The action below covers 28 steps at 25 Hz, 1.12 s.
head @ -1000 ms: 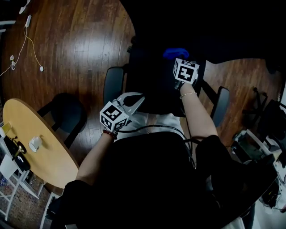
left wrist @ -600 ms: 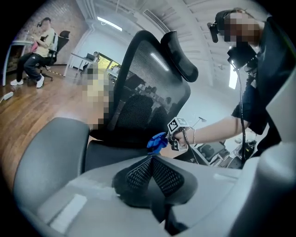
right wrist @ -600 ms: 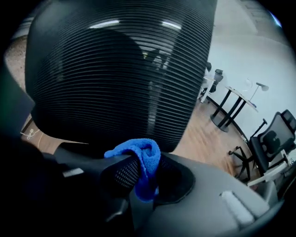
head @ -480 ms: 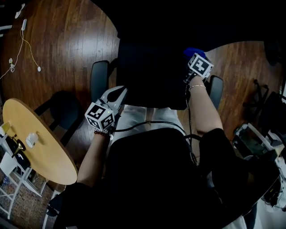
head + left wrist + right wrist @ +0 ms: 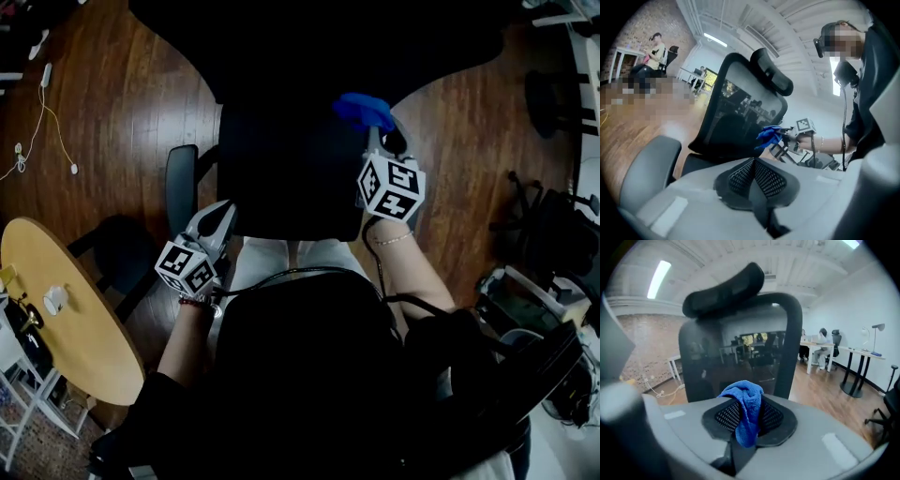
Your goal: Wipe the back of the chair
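I record my right gripper (image 5: 749, 422) clamped on the blue cloth (image 5: 746, 404) near the chair back (image 5: 736, 357), left gripper (image 5: 753, 176) closed, pads together, near the armrest (image 5: 644, 159).

The chair's mesh back (image 5: 281, 169) blocks ahead; bare floor (image 5: 122, 103) lies open left of its armrest (image 5: 181, 178).

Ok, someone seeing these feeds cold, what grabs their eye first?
The bright blue cloth, clamped in the jaws of the right gripper, stands out against the black mesh chair back straight ahead of it. Next comes the left gripper, jaws shut and empty, low beside the chair's armrest.
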Motion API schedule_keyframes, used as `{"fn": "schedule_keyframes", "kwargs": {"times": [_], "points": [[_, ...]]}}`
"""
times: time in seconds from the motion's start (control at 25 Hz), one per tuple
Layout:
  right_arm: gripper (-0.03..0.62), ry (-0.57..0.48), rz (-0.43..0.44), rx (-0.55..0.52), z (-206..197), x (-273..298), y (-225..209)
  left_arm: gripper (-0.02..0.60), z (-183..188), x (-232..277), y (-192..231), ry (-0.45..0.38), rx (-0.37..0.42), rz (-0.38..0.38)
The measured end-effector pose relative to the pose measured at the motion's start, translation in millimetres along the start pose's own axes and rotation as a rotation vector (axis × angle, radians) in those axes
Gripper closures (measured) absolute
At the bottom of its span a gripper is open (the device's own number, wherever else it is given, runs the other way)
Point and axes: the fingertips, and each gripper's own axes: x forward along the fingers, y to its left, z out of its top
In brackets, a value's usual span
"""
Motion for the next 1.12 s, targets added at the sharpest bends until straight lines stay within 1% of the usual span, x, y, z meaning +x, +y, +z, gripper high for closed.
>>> {"fn": "schedule_keyframes", "kwargs": {"times": [0.12, 0.16, 0.24, 0.28, 0.32, 0.4, 0.48, 0.6, 0.64, 0.72, 0.8, 0.84, 0.92, 1.0, 1.04, 1.12], "points": [[0.517, -0.127, 0.12, -0.023, 71.1, -63.5, 5.0, 0.578, 57.6, -8.9, -38.0, -0.109, 0.056, 0.007], [0.517, -0.164, 0.159, -0.027, 90.7, -86.0, 6.6, 0.578, 76.3, -17.0, -52.2, -0.162, 0.055, 0.017], [0.517, -0.225, 0.238, -0.048, 119.0, -130.0, 10.9, 0.578, 102.7, -39.3, -82.1, -0.284, 0.006, 0.038], [0.517, -0.25, 0.271, -0.065, 127.9, -149.3, 12.2, 0.578, 109.2, -48.8, -97.2, -0.329, -0.016, 0.047], [0.517, -0.271, 0.296, -0.08, 133.7, -165.3, 12.3, 0.578, 112.7, -54.6, -112.0, -0.353, -0.019, 0.055], [0.517, -0.298, 0.328, -0.098, 137.4, -188.8, 10.7, 0.578, 118.1, -56.0, -139.5, -0.361, 0.018, 0.064], [0.517, -0.321, 0.342, -0.108, 136.6, -206.3, 12.0, 0.578, 129.2, -53.5, -164.8, -0.379, 0.056, 0.037], [0.517, -0.357, 0.316, -0.094, 129.4, -234.2, 26.7, 0.578, 152.5, -68.1, -192.3, -0.444, 0.129, -0.08], [0.517, -0.365, 0.296, -0.081, 124.2, -245.6, 35.0, 0.577, 158.6, -79.5, -193.7, -0.466, 0.155, -0.116], [0.517, -0.371, 0.257, -0.062, 110.1, -270.8, 56.2, 0.577, 164.1, -107.0, -184.2, -0.489, 0.191, -0.153], [0.517, -0.374, 0.21, -0.066, 98.0, -293.9, 74.4, 0.577, 160.5, -126.5, -174.5, -0.481, 0.234, -0.183], [0.517, -0.373, 0.178, -0.07, 93.5, -305.2, 79.3, 0.577, 154.4, -130.3, -175.1, -0.466, 0.248, -0.213], [0.517, -0.377, 0.126, -0.056, 82.9, -326.9, 90.4, 0.577, 135.2, -139.4, -182.3, -0.421, 0.251, -0.275], [0.517, -0.397, 0.103, -0.045, 76.7, -342.8, 104.0, 0.578, 119.9, -152.5, -194.0, -0.382, 0.263, -0.318], [0.517, -0.405, 0.093, -0.056, 75.3, -351.9, 108.0, 0.578, 113.5, -158.5, -203.7, -0.374, 0.267, -0.34], [0.517, -0.405, 0.072, -0.106, 68.3, -374.8, 112.4, 0.577, 96.5, -171.6, -227.6, -0.379, 0.234, -0.397]]}}
